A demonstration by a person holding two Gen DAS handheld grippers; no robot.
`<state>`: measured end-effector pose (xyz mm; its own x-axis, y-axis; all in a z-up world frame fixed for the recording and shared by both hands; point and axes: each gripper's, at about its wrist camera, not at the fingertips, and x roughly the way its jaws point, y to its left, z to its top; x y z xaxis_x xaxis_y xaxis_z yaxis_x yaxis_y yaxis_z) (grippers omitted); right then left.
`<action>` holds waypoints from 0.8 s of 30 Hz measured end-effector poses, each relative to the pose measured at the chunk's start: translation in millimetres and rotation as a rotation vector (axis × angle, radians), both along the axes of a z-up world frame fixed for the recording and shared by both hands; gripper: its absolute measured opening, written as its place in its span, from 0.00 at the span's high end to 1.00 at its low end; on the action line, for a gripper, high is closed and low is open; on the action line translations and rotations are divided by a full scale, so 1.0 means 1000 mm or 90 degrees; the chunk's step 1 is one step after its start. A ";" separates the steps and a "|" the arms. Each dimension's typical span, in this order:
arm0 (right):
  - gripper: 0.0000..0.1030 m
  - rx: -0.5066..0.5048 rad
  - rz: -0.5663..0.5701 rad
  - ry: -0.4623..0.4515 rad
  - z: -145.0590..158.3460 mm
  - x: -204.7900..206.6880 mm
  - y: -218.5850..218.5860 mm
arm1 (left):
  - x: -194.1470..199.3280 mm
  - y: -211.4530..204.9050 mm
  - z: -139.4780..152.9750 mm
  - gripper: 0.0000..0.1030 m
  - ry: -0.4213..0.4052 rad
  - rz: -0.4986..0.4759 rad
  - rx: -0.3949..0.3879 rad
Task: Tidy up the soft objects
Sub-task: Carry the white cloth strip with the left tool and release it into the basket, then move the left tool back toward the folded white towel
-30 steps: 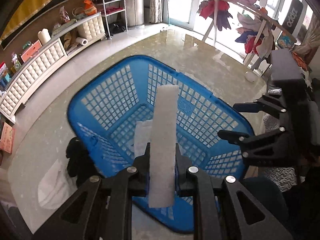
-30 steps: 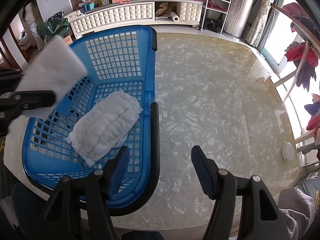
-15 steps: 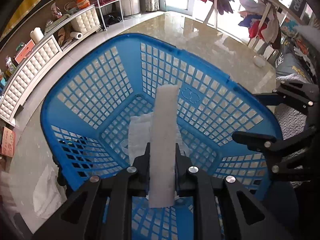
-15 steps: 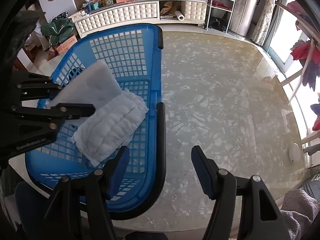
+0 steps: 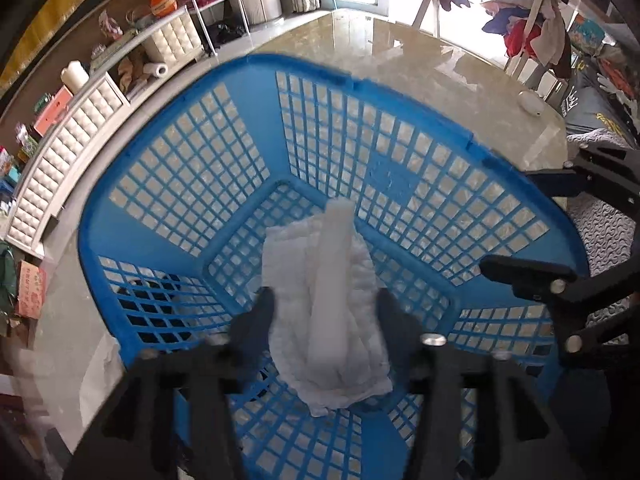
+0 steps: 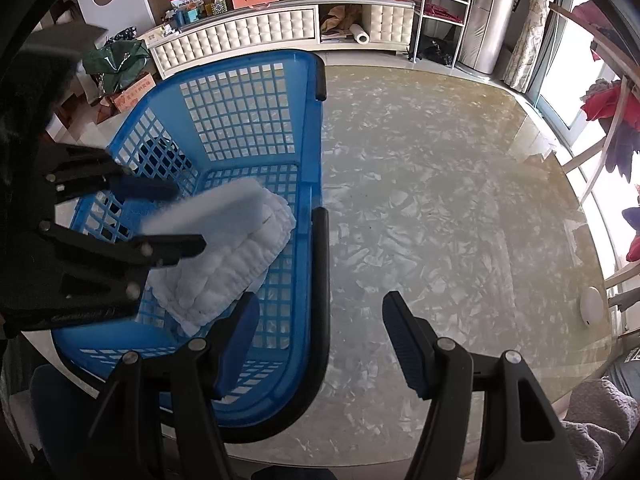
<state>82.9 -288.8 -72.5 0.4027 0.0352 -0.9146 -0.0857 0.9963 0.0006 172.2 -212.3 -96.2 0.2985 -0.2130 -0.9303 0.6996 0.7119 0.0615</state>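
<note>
Since half a second ago your left gripper [image 5: 326, 312] has spread its jaws and let go of the white foam slab [image 5: 330, 300], which now lies on the white quilted cloth [image 6: 224, 276] inside the blue plastic lattice basket [image 5: 180, 184]. Both pieces look light, soft and squashy; pinch them mid-length. At 3 o'clock your right gripper [image 6: 320, 332] hangs spread and empty above the glass tabletop [image 6: 440, 184].

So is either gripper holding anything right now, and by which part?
Nothing is held. The left gripper is open, the white pad between its jaws, released. The right gripper is open, empty.
</note>
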 end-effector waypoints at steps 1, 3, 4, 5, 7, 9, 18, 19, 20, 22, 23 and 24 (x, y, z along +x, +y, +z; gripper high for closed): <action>0.40 0.001 0.000 -0.001 0.000 0.000 0.000 | -0.001 -0.001 0.002 0.35 -0.005 -0.003 0.000; 0.40 0.003 -0.002 0.000 0.000 0.000 -0.002 | -0.004 -0.002 0.008 0.29 -0.013 -0.011 0.000; 0.40 0.005 -0.003 0.000 0.001 -0.001 -0.002 | -0.005 -0.002 0.011 0.25 -0.017 -0.012 0.002; 0.40 0.006 -0.004 -0.001 0.001 -0.001 -0.003 | -0.006 -0.002 0.015 0.24 -0.024 -0.010 0.006; 0.40 0.007 -0.006 -0.001 0.001 -0.001 -0.004 | -0.008 -0.001 0.021 0.24 -0.036 -0.011 0.008; 0.40 0.003 -0.006 -0.001 0.001 -0.001 -0.004 | -0.010 0.001 0.029 0.24 -0.043 -0.010 0.008; 0.40 -0.009 -0.003 0.001 0.001 0.000 0.000 | -0.018 0.022 0.055 0.17 -0.045 0.012 0.008; 0.40 -0.011 -0.002 0.001 0.001 -0.001 0.000 | -0.020 0.026 0.059 0.16 -0.055 0.017 0.012; 0.40 -0.013 -0.002 0.001 0.002 -0.001 0.000 | -0.022 0.031 0.063 0.16 -0.069 0.025 0.018; 0.40 -0.015 -0.003 0.001 0.002 -0.001 0.001 | -0.026 0.042 0.070 0.16 -0.082 0.035 0.016; 0.40 -0.017 -0.003 0.002 0.002 -0.001 0.001 | -0.028 0.049 0.074 0.16 -0.081 0.041 0.009; 0.40 -0.018 -0.004 0.002 0.002 -0.001 0.002 | -0.029 0.056 0.077 0.16 -0.080 0.047 0.004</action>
<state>82.2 -287.3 -70.6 0.3996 0.0072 -0.9167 -0.0798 0.9964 -0.0270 142.9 -156.2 -19.0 0.4268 -0.1807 -0.8861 0.6321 0.7604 0.1494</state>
